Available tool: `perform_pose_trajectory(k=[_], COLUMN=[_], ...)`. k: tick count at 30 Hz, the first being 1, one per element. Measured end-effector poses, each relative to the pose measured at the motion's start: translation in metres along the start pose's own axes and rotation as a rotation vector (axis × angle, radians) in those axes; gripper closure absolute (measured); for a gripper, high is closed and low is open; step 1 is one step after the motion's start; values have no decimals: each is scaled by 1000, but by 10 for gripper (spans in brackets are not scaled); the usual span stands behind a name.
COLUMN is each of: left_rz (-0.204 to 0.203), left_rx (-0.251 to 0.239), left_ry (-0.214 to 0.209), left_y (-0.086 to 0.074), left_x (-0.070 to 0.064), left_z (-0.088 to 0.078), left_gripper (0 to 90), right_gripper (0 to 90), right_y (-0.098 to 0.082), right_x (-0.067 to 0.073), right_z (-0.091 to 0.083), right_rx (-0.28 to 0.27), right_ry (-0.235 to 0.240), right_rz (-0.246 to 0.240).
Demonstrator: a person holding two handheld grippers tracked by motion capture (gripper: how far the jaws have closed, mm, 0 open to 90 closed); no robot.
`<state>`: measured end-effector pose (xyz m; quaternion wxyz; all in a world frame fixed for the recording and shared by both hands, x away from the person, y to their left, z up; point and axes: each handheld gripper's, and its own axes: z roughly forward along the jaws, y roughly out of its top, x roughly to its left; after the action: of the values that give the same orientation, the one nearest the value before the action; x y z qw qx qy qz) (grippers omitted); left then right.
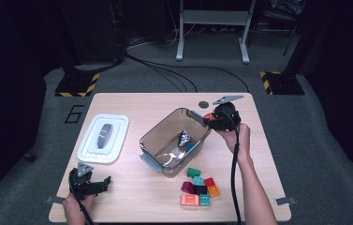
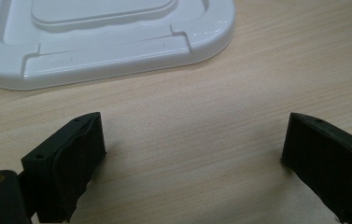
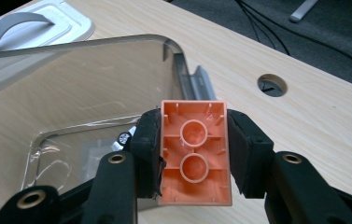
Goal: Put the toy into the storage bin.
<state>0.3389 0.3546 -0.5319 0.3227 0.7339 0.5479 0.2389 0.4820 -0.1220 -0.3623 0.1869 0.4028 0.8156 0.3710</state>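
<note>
One white lid (image 1: 103, 138) lies flat at the table's 9 o'clock, a grey handle (image 1: 103, 135) on its top. Below it, near 7 o'clock, the left gripper (image 1: 100, 183) rests low over bare wood, its jaws standing wide with nothing between them; in the left gripper view the lid's edge (image 2: 117, 56) lies just beyond them. One clear, smoke-tinted bin (image 1: 155, 140) sits at the table's centre, tilted so its long side runs from 7 toward 1 o'clock, with a small black-and-white piece (image 1: 184, 138) and a bit of teal inside. At the bin's 5 o'clock a heap of eight bricks (image 1: 199, 187) lies on the wood: one green, two teal, two red or dark red, one black, one orange, one pink. At the bin's 1 o'clock corner the right gripper (image 1: 204, 118) hangs over the rim, its jaws clamped narrow on one orange brick (image 3: 195, 158). In the right gripper view that brick shows its hollow underside, two round tubes in a row and thin ribs along the walls, held by its long sides above the bin's wall (image 3: 71, 60). The table (image 1: 132, 201) is pale wood with rounded corners and one round hole (image 1: 203, 104) near 12 o'clock. Around it lie grey carpet, black cables, two yellow-and-black striped bases and a grey metal stand; the room beyond is dark.
</note>
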Motion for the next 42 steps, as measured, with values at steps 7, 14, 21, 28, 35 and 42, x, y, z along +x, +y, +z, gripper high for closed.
perform_pose_trajectory(k=[7,14,21,28,35,42], left_rz=[1,1,1,2,2,2], left_rx=[0,-1,0,0,0,0], left_ry=[0,0,0,0,0,0], left_y=[0,0,0,0,0,0], left_x=[0,0,0,0,0,0], left_z=[0,0,0,0,0,0], left_gripper=[58,58,58,58,59,60], right_gripper=[581,580,563,517,466,389], right_y=[1,-2,-4,-7,-13,-25], right_x=[10,14,11,14,14,9], right_z=[19,31,31,29,19,-4], right_rx=[39,83,91,105,71,13], right_ry=[25,-7,-9,-14,-6,51], right_rz=[-30,-106,-106,-91,-94,-5])
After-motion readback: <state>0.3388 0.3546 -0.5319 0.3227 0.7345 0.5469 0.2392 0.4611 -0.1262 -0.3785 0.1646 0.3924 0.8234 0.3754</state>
